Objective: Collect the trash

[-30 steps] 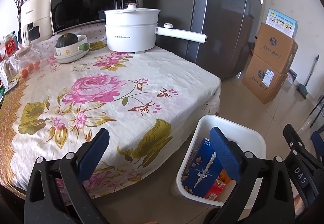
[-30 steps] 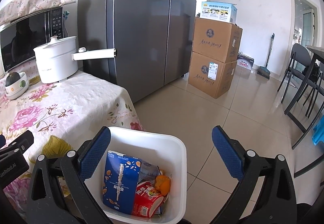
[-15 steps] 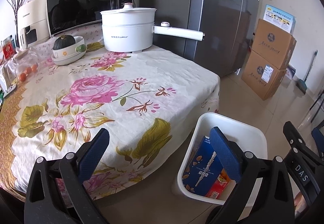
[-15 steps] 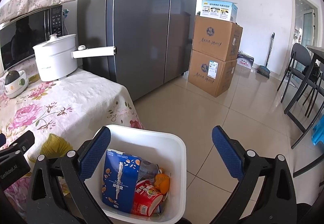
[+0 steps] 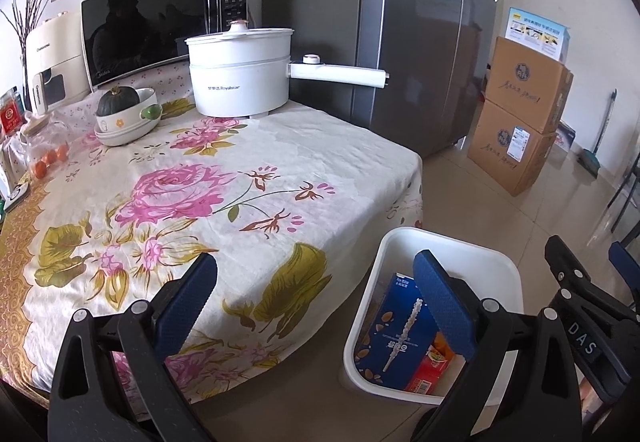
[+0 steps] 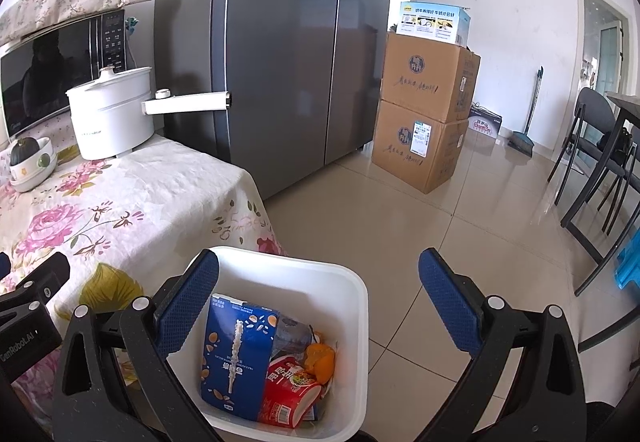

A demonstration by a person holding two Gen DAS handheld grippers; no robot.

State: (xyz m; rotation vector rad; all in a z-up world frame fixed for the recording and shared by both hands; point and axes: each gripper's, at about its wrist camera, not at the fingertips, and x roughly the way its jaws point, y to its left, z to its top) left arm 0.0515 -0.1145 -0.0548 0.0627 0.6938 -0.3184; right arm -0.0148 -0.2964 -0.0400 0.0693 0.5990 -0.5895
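A white trash bin (image 6: 352, 306) (image 5: 464, 250) stands on the floor beside the table corner. Inside it lie a blue carton (image 6: 236, 354) (image 5: 396, 334), a red cup-noodle container (image 6: 290, 390), an orange peel (image 6: 320, 358) and a clear plastic piece. My right gripper (image 6: 320, 298) hovers open above the bin with nothing between its fingers. My left gripper (image 5: 316, 302) is open too, over the table's near corner, its right finger above the bin. Nothing is held by either one.
The floral tablecloth table (image 5: 224, 178) carries a white electric pot (image 5: 240, 70) with a long handle, a bowl with a squash (image 5: 124, 114), a microwave (image 5: 160, 34) and small items at the left edge. A grey fridge (image 6: 280, 62), stacked cardboard boxes (image 6: 424, 110) and chairs (image 6: 592, 170) stand around the tiled floor.
Both views have shifted slightly, with the left gripper drifting a little over the table corner. Both grippers stay open and the bin's contents have not moved.
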